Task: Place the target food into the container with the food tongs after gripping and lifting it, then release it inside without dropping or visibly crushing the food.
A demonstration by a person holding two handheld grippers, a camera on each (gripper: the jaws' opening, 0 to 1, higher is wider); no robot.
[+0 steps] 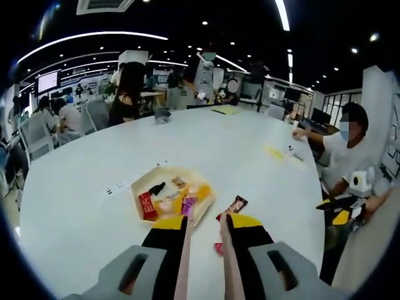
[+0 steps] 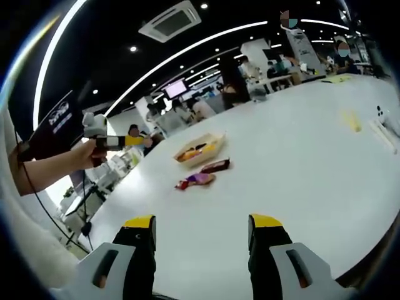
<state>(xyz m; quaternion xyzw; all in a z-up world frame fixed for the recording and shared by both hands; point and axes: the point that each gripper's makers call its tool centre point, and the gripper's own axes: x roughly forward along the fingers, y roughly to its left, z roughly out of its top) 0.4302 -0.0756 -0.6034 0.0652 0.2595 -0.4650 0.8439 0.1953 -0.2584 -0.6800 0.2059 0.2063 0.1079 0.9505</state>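
Note:
A cream tray (image 1: pixel 139 187) on the round white table (image 1: pixel 206 144) holds several wrapped snacks. A brown snack bar (image 1: pixel 235 204) and a red wrapper (image 1: pixel 218 248) lie just outside it, to its right. My left gripper (image 1: pixel 206 222) is over the table's near edge, shut on pink food tongs (image 1: pixel 185 256), whose arms run along the inner sides of the jaws. The tong tips hover short of the tray. My right gripper (image 2: pixel 203 228) is open with nothing in it, well back from the tray (image 2: pixel 215 139). It also appears at the right (image 1: pixel 340 209). A hand holds the left gripper (image 2: pixel 119 142).
A person in a white shirt (image 1: pixel 340 156) sits at the table's right side. Another person in black (image 1: pixel 128 94) stands at the far side. Yellow paper (image 1: pixel 225 110) and small items (image 1: pixel 275 152) lie farther out. Chairs (image 1: pixel 37 134) stand at the left.

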